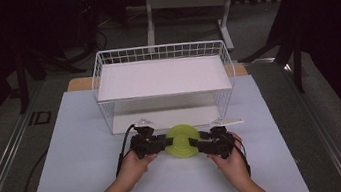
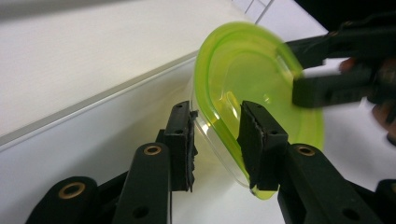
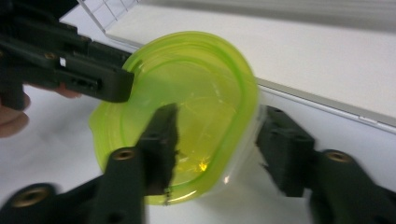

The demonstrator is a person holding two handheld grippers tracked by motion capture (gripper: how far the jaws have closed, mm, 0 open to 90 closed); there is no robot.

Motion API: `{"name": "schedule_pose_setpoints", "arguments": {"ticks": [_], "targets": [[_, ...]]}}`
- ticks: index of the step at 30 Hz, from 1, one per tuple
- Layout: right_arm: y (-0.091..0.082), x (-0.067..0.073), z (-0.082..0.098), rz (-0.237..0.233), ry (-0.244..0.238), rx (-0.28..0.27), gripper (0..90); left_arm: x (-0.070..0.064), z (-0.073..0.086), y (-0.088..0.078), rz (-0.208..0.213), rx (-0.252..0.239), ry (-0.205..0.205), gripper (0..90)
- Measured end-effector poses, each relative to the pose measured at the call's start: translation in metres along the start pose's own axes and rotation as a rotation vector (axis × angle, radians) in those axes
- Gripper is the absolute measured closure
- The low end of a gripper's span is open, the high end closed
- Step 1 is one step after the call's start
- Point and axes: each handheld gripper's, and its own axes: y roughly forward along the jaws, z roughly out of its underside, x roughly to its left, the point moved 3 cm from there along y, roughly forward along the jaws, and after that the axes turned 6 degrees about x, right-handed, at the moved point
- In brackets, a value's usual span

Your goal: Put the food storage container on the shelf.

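A lime-green lidded container (image 1: 182, 141) lies on the white table just in front of the wire rack. My left gripper (image 1: 162, 143) comes in from its left, and its pads (image 2: 180, 140) press on the container's rim (image 2: 252, 79), one on the clear wall and one on the green lid. From the right, my right gripper (image 1: 198, 144) straddles the opposite rim (image 3: 196, 79). One of its pads lies over the lid and the other pad (image 3: 280, 149) stands a little off the wall. Each gripper view also shows the other gripper at the far rim.
A white wire rack (image 1: 160, 52) with two flat shelves stands directly behind the container, its lower shelf edge (image 3: 327, 100) close to the jaws. The white table mat (image 1: 95, 182) reaches to the left, right and front. Cables trail off to the left.
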Motion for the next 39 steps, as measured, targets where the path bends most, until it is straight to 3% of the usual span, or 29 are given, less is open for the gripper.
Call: {"name": "schedule_pose_setpoints", "arguments": {"ticks": [9,14,16,18,22,29,34,39], "targets": [[-0.005,0.007,0.009,-0.068,0.055,0.035,58.4,-0.007,0.006,-0.004,-0.001,0.015,0.013,70.7],[-0.012,0.012,0.012,-0.064,0.041,0.037,67.6,-0.007,0.011,-0.008,0.008,0.022,0.004,73.6],[-0.015,0.012,0.013,-0.055,0.041,0.041,76.0,-0.007,0.013,-0.009,0.026,0.025,-0.011,75.4],[-0.016,0.012,0.014,-0.056,0.044,0.049,77.1,-0.010,0.014,-0.010,0.029,0.024,-0.016,76.0],[-0.016,0.010,0.016,-0.056,0.078,0.056,80.2,-0.016,0.015,-0.012,-0.010,0.029,-0.013,78.9],[-0.021,0.018,0.007,-0.053,0.068,0.004,80.5,-0.016,0.007,-0.027,-0.027,-0.048,0.016,80.1],[-0.023,0.023,-0.009,-0.056,0.069,-0.034,80.5,-0.013,-0.008,-0.040,-0.078,-0.094,0.062,80.3],[-0.018,0.027,-0.023,-0.046,0.082,-0.073,80.6,-0.005,-0.021,-0.047,-0.118,-0.127,0.080,80.7]]}}
